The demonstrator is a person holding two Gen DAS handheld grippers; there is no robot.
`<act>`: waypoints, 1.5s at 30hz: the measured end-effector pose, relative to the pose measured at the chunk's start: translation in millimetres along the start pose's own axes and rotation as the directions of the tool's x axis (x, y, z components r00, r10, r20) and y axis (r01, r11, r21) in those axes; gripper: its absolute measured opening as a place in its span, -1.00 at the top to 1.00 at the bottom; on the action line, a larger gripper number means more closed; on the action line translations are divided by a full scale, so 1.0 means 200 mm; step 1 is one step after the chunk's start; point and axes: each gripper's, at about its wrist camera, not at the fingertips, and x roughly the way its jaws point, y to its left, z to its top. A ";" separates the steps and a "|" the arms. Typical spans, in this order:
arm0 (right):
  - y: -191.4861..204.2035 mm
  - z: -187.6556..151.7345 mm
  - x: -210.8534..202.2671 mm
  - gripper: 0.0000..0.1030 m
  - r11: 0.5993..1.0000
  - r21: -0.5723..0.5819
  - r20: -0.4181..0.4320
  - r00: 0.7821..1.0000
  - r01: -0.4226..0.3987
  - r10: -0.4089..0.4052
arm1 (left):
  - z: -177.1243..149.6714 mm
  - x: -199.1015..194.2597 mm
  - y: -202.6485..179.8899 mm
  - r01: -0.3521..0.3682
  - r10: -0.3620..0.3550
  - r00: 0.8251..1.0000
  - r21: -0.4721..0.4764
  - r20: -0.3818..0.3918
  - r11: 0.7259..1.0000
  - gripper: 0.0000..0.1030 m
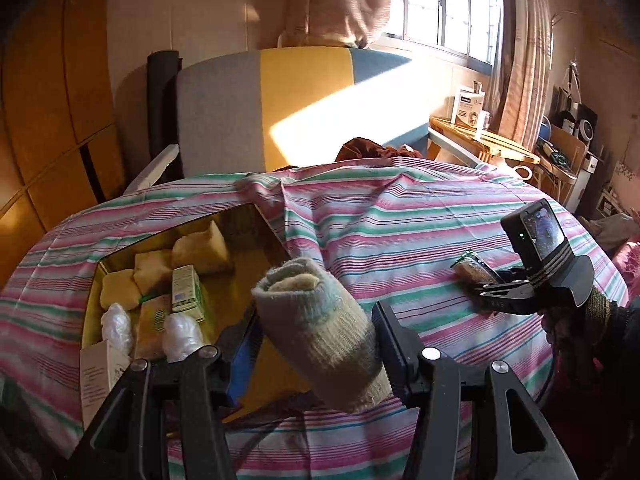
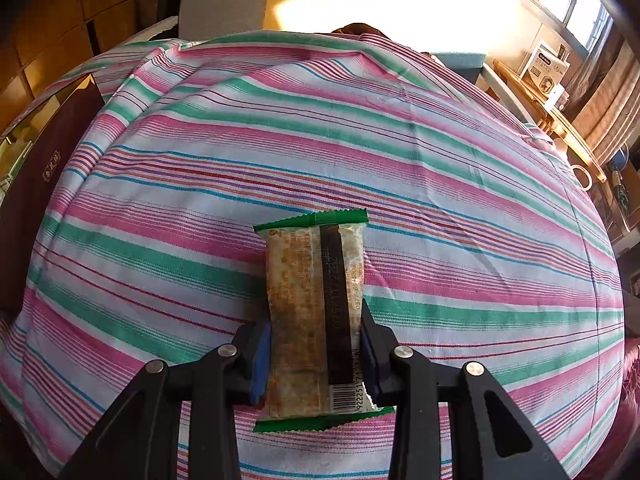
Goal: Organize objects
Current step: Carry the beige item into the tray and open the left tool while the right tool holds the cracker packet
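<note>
My left gripper (image 1: 316,336) is shut on a rolled grey-green sock (image 1: 320,328), held above the right edge of an open gold-lined box (image 1: 256,248). The box holds several yellow packets (image 1: 200,246), a green carton (image 1: 186,288) and white wrapped items (image 1: 180,336). My right gripper (image 2: 314,354) is shut on a green-edged snack bar wrapper (image 2: 314,312), just above the striped cloth. That gripper and its bar (image 1: 476,270) also show at the right of the left wrist view.
A pink, green and white striped cloth (image 2: 400,160) covers the table. The box's dark red side (image 2: 36,200) shows at the left. Beyond are a grey-yellow-blue sofa (image 1: 304,96), a wooden side table (image 1: 484,140) with a white carton, and a window.
</note>
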 end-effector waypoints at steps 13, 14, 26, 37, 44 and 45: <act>0.01 -0.01 0.00 0.30 1.000 -0.006 0.010 1.000 0.009 -0.009 | -0.12 0.00 0.29 -0.086 0.082 0.996 -0.110 -0.043 0.990 -0.07; 0.01 -0.01 0.00 0.30 1.000 -0.006 0.009 1.000 0.010 -0.010 | -0.13 0.00 0.31 -0.090 0.085 0.995 -0.115 -0.048 0.989 -0.07; 0.03 0.00 0.00 0.30 0.999 -0.031 0.012 0.999 0.034 -0.034 | -0.21 -0.05 0.56 -0.059 0.046 0.997 -0.243 -0.060 0.968 -0.07; 0.06 0.01 0.00 0.30 0.995 -0.074 0.012 0.998 0.069 -0.068 | -0.10 0.04 0.78 0.056 -0.090 0.994 -0.414 -0.062 0.909 -0.07; 0.05 0.01 0.00 0.30 0.995 -0.077 0.012 0.998 0.070 -0.069 | 0.09 0.45 0.59 0.098 -0.159 0.972 -0.314 -0.175 0.944 0.01; 0.05 0.01 0.00 0.30 0.995 -0.077 0.012 0.998 0.070 -0.070 | 0.11 0.50 0.58 0.099 -0.160 0.969 -0.299 -0.187 0.949 0.10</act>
